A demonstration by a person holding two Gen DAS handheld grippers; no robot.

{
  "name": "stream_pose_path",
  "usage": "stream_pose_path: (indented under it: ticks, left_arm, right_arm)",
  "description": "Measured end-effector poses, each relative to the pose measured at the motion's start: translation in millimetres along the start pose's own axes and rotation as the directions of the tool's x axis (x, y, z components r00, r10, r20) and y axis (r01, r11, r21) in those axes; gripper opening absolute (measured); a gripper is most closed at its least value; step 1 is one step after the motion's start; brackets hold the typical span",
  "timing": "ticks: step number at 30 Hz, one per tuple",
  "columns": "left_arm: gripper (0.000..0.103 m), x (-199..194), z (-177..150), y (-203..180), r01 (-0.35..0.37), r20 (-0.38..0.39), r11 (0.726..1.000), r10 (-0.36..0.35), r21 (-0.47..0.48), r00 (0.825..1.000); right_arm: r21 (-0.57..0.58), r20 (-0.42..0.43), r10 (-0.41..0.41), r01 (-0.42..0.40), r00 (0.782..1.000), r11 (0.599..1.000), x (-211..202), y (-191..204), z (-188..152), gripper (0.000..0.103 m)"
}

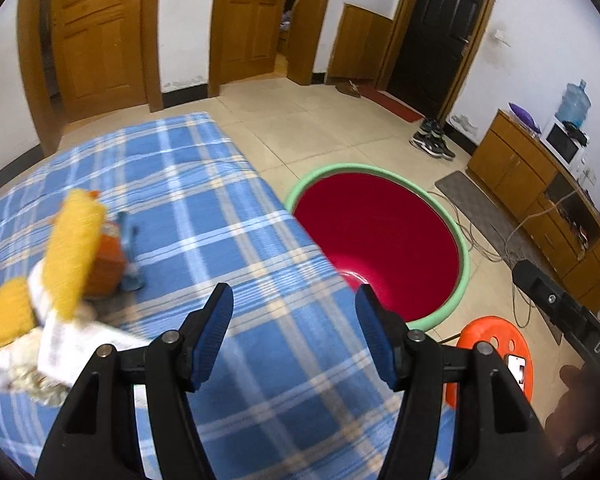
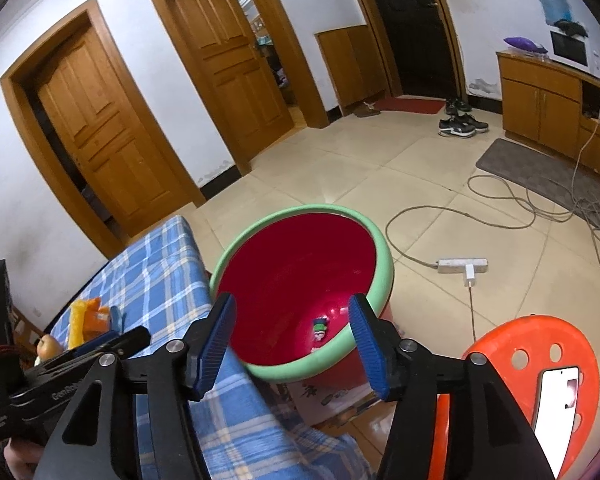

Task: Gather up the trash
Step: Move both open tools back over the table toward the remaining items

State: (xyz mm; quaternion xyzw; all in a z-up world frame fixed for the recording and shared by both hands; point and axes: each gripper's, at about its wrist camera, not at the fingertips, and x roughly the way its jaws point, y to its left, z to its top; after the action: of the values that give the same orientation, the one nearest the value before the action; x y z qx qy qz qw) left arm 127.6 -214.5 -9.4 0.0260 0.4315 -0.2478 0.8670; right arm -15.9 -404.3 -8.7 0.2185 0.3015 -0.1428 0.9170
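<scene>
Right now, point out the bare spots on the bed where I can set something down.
Free: the plaid bed between the trash pile and the edge by the bin, and the far end toward the doors. Crowded: the near left corner, where wrappers lie heaped.

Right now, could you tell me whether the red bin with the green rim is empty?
Not empty: one small wrapper lies inside the red bin.

Your right gripper (image 2: 292, 344) hangs with its jaws apart and nothing between them over the red bin (image 2: 300, 280) with the green rim. A small wrapper (image 2: 320, 330) lies at its bottom. The blue plaid table (image 2: 160, 272) is left, the orange stool (image 2: 540, 344) with a phone (image 2: 556, 408) right.
</scene>
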Motion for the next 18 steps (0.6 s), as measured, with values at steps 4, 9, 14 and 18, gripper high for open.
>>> stream_pose_path:
  ticks: [4,9,14,18]
  left_arm:
    - [0.064,-22,-8,21,-0.033,0.024,0.999,0.034,-0.035,0.999]
    - [0.064,-44,-16,49,-0.080,0.050,0.994,0.084,-0.076,0.995]
    - [0.066,-65,-25,84,-0.134,0.071,0.982,0.144,-0.131,0.987]
    - [0.066,-77,-32,112,-0.179,0.076,0.967,0.196,-0.182,0.978]
  right_arm:
    - [-0.018,-0.002,0.020,-0.020,1.000,1.000,-6,11,-5,0.065]
    - [-0.040,-0.011,0.042,-0.042,0.999,0.998,-9,28,-12,0.067]
    - [-0.067,-0.029,0.068,-0.070,0.997,0.995,-9,44,-17,0.068]
    - [-0.090,-0.044,0.081,-0.085,0.996,0.992,-8,57,-24,0.071]
